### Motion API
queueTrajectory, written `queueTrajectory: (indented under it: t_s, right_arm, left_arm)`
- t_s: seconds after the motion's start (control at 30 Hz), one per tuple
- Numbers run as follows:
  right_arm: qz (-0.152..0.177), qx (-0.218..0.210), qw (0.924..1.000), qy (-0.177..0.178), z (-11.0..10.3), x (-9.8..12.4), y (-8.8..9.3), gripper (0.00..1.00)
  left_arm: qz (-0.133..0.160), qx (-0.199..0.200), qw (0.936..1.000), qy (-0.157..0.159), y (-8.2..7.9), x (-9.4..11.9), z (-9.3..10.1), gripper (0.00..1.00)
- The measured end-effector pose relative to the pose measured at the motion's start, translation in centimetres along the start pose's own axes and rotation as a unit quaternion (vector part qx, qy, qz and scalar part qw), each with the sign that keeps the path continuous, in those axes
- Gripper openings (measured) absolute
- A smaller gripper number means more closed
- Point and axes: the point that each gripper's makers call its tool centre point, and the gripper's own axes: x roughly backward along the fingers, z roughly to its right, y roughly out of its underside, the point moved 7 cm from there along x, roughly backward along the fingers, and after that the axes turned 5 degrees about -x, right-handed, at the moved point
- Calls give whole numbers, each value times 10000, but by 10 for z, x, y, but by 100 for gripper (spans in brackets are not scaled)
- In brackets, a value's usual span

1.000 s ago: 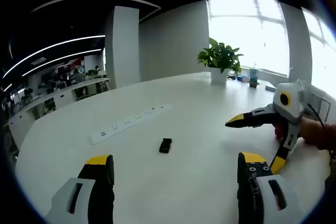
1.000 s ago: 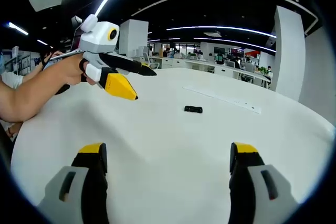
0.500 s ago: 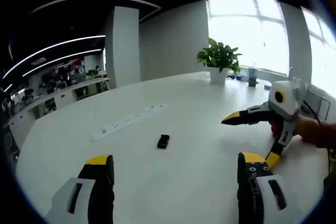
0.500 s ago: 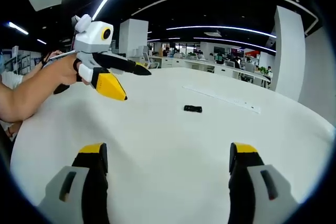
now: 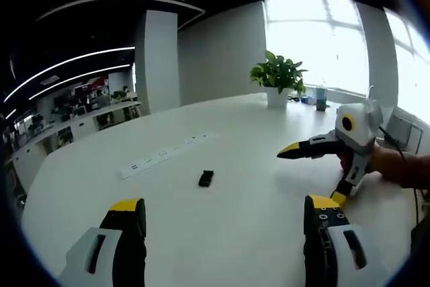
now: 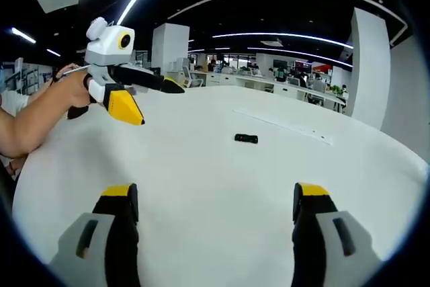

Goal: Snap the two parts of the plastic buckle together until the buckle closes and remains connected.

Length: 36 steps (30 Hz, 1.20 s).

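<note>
The black plastic buckle [image 5: 206, 178] lies as one small dark piece on the white table [image 5: 255, 233], ahead of my left gripper [image 5: 225, 206], which is open with nothing between its jaws. In the right gripper view the buckle [image 6: 246, 138] rests flat, well beyond my right gripper [image 6: 215, 191], also open and holding nothing. The right gripper [image 5: 309, 176] reaches into the left gripper view from the right, jaws spread, off to the side of the buckle. The left gripper [image 6: 158, 104] hovers at the upper left of the right gripper view, jaws spread. I cannot tell how the buckle's halves sit.
A long white power strip [image 5: 164, 156] lies beyond the buckle and appears again as a power strip [image 6: 282, 126] in the right gripper view. A potted plant [image 5: 277, 75] stands at the table's far edge by the window. A person's arm [image 6: 33, 126] holds the left gripper.
The left gripper has drawn back and to the left in the right gripper view. The left gripper view shifted slightly with it. The buckle has stayed where it lies.
</note>
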Motion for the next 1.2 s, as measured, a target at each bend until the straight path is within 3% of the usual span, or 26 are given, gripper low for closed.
queueTrajectory:
  t_s: [1.07, 1.2]
  right_arm:
    - [104, 59, 9999, 98, -4, 0, -3, 97]
    - [94, 101, 9998, 111, -6, 1, -3, 97]
  left_arm:
    - [24, 62, 9998, -163, 21, 24, 15, 99]
    - [10, -20, 9998, -209, 25, 27, 16, 95]
